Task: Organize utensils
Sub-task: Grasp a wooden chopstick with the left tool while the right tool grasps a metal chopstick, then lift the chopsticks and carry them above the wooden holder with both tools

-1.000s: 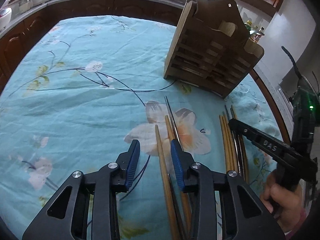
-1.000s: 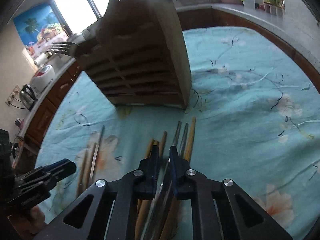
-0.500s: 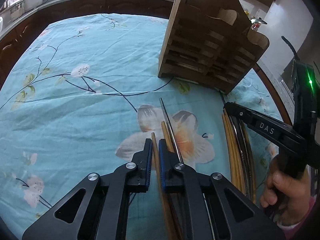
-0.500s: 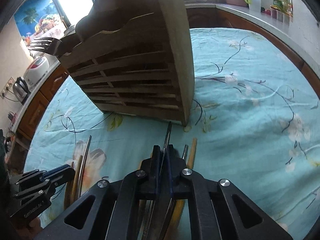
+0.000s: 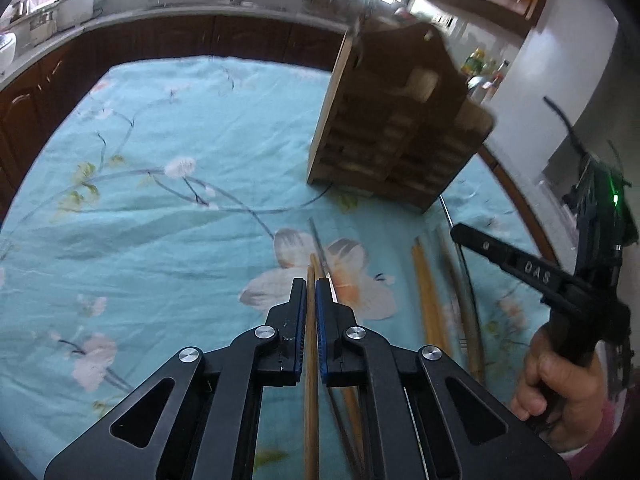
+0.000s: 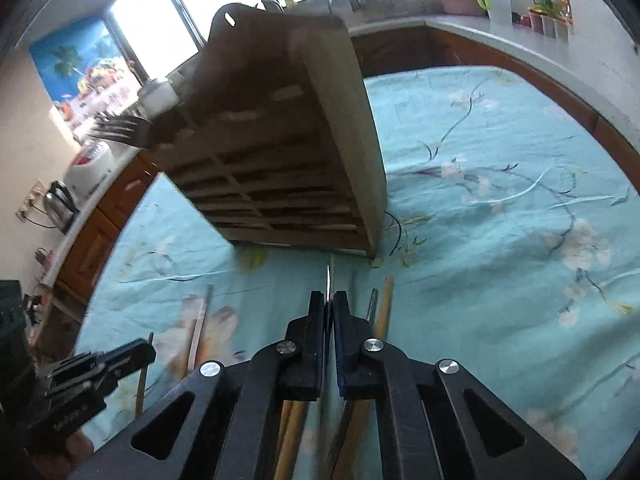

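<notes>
A slatted wooden utensil holder (image 5: 396, 136) stands on the floral teal cloth; it also shows in the right wrist view (image 6: 288, 160), with forks (image 6: 120, 132) sticking out of its left side. My left gripper (image 5: 311, 292) is shut on a wooden chopstick (image 5: 311, 400), lifted over a metal chopstick (image 5: 320, 244) and other wooden ones on the cloth. My right gripper (image 6: 329, 304) is shut on a metal chopstick (image 6: 328, 276), whose tip points at the holder's base. More wooden chopsticks (image 5: 426, 292) and a metal one (image 5: 464, 300) lie to the right.
The teal tablecloth (image 5: 160, 208) covers a table ringed by dark wood cabinets (image 5: 180, 40). A kettle (image 6: 60, 204) and a rice cooker (image 6: 90, 168) stand on the counter to the left in the right wrist view. The right hand (image 5: 560, 392) holds its gripper at the table's right edge.
My left gripper shut on a wooden chopstick and raised it. My right gripper shut on a metal chopstick, lifted it and moved closer to the holder.
</notes>
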### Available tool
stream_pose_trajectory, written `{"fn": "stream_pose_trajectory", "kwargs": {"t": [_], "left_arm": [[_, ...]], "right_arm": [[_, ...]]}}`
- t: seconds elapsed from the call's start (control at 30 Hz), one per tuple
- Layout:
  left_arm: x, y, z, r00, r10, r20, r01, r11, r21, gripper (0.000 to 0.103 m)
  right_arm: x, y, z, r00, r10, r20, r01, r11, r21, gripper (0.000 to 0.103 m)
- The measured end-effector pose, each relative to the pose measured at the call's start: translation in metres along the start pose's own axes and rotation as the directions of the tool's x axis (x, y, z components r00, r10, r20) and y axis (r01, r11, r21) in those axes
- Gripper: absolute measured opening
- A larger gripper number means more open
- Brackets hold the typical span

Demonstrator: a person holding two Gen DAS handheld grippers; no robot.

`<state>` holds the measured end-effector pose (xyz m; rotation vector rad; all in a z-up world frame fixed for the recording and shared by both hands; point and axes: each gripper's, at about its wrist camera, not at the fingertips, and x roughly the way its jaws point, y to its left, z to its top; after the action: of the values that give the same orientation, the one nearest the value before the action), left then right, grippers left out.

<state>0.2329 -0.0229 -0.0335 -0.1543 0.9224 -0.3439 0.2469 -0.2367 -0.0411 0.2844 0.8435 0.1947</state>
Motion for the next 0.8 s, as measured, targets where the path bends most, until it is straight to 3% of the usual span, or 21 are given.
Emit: {"fn": "stream_pose_trajectory", "kwargs": {"t": [0.4, 0.8], "left_arm": [[-0.081, -0.014, 0.005, 0.986, -0.096, 0.14, 0.095, 0.995, 0.008, 0.004], [-0.135, -0.019, 0.011, 0.958, -0.139, 0.25, 0.136, 0.99, 0.03, 0.004]], "right_arm": [[-0.08, 0.022, -0.014, 0.991, 0.081, 0.105, -0.077, 0.996, -0.04, 0.004], [-0.148, 0.031, -0.001, 0.957, 0.138, 0.254, -0.127, 0.99, -0.058, 0.004]]}}
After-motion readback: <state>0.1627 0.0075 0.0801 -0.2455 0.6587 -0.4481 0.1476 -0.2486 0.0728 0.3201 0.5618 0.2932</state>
